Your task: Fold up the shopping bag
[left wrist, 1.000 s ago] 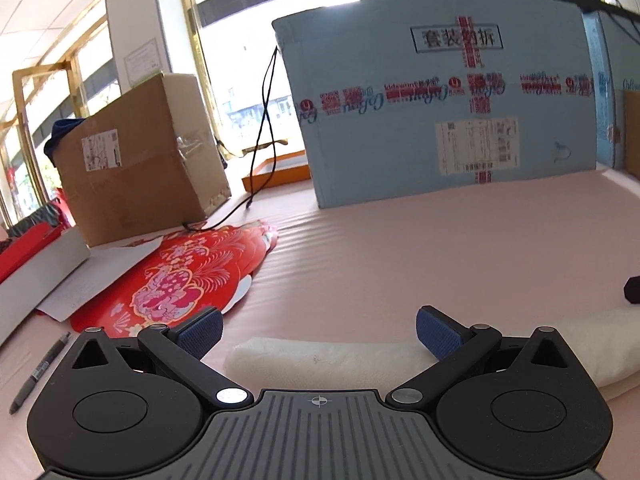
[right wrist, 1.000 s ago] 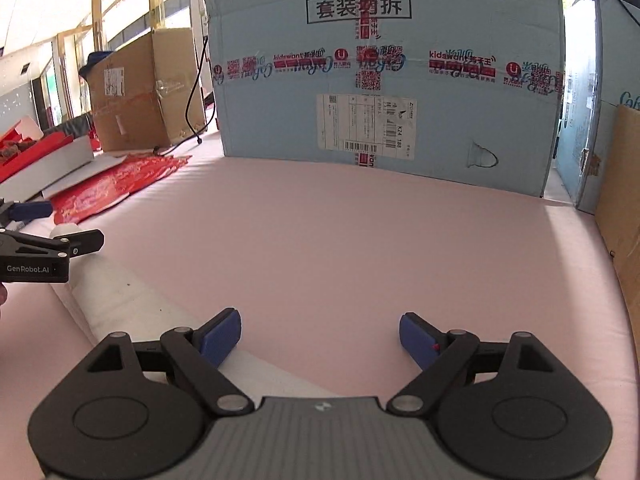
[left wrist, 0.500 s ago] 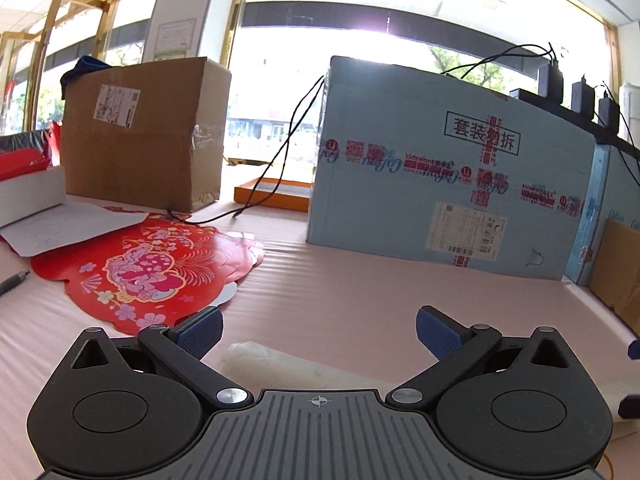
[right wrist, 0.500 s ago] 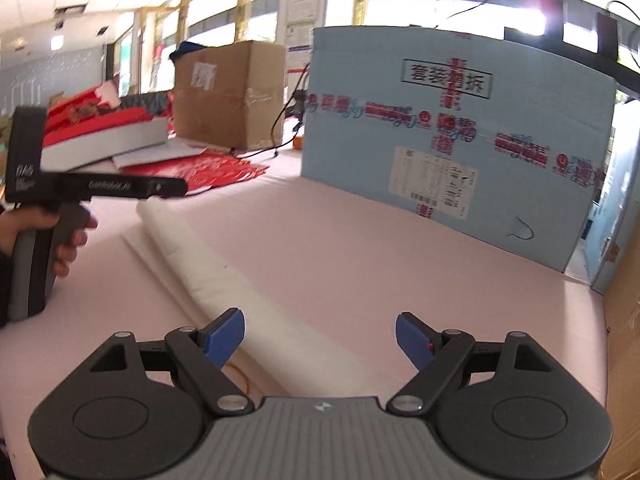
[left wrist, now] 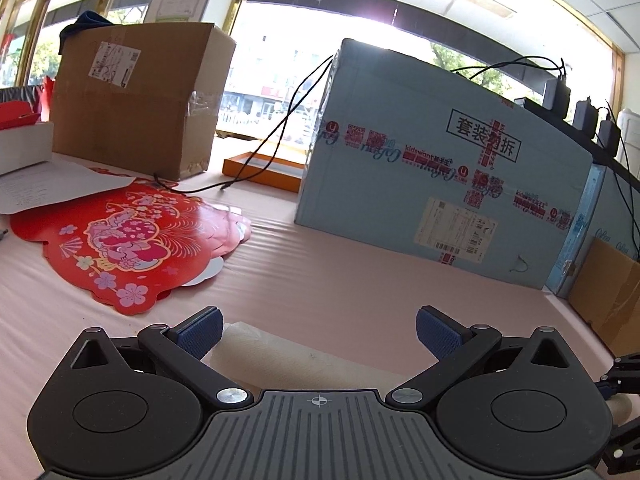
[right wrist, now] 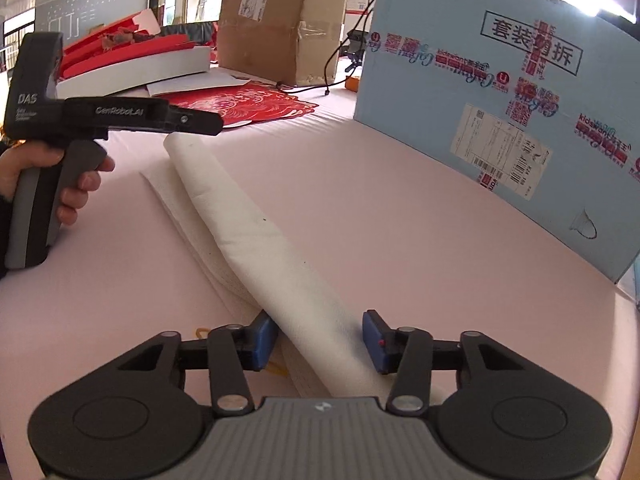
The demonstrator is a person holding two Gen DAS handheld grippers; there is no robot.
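Observation:
The white fabric shopping bag (right wrist: 256, 236) lies on the pink table, partly rolled into a long tube on top of its flat part. My right gripper (right wrist: 318, 340) is open, its blue pads on either side of the roll's near end. My left gripper (left wrist: 318, 330) is open above the roll's far end (left wrist: 280, 350); it also shows in the right wrist view (right wrist: 192, 122), held above that end. A yellow-orange cord (right wrist: 276, 368) of the bag peeks out by my right gripper's left finger.
A large light-blue carton (left wrist: 440, 184) stands at the back of the table. A brown cardboard box (left wrist: 132, 100) stands back left, with a black cable beside it. Red paper cutouts (left wrist: 120, 248) and white sheets lie at the left. Another brown box (left wrist: 604, 296) stands at the right edge.
Both grippers have tilted up and drawn back from the roll. My right gripper has narrowed its opening around the roll's near end. The left gripper has lifted off the far end.

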